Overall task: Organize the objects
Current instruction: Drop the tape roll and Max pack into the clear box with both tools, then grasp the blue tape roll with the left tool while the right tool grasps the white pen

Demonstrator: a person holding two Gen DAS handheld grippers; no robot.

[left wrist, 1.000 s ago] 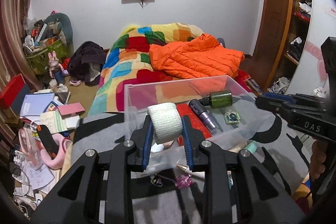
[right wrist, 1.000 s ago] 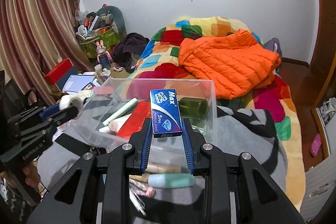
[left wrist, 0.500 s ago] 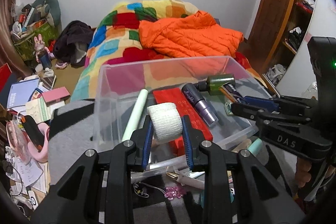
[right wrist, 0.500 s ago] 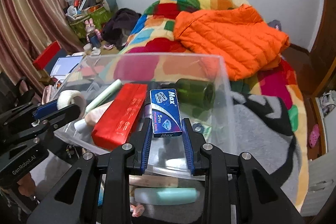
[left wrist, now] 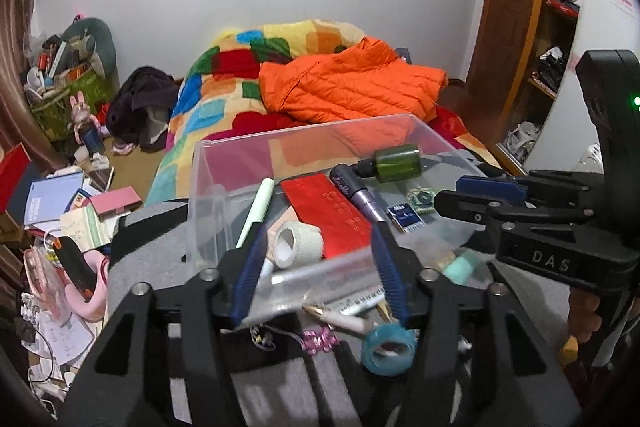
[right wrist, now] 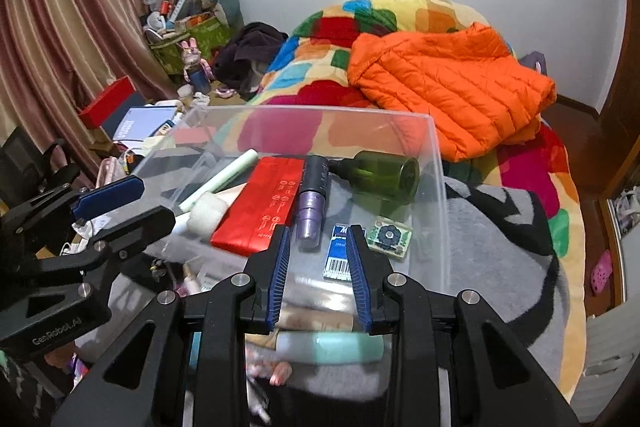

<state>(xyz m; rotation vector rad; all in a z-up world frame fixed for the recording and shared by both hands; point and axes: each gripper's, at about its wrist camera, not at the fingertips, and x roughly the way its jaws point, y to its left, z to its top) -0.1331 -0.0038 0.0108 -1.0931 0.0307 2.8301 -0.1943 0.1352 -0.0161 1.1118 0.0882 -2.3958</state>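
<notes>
Both grippers tilt downward over the near wall of the clear plastic bin point(left wrist: 208, 187). The left gripper point(left wrist: 316, 267) has just been opening: its blue pads stand well apart, and the white gauze roll point(left wrist: 298, 243) lies on its side in the bin between and just ahead of them, touching neither pad. Left of the roll a pale green tube point(left wrist: 256, 211) leans against the bin wall; right of it lies a red box point(left wrist: 328, 215). The right gripper point(right wrist: 318, 267) has its jaws parted; the small blue staple box point(right wrist: 339, 259) lies flat on the bin floor between the fingertips, and the pads do not appear to press it. Ahead of that gripper lie a purple tube point(right wrist: 312, 203) and a green bottle point(right wrist: 384, 179).
</notes>
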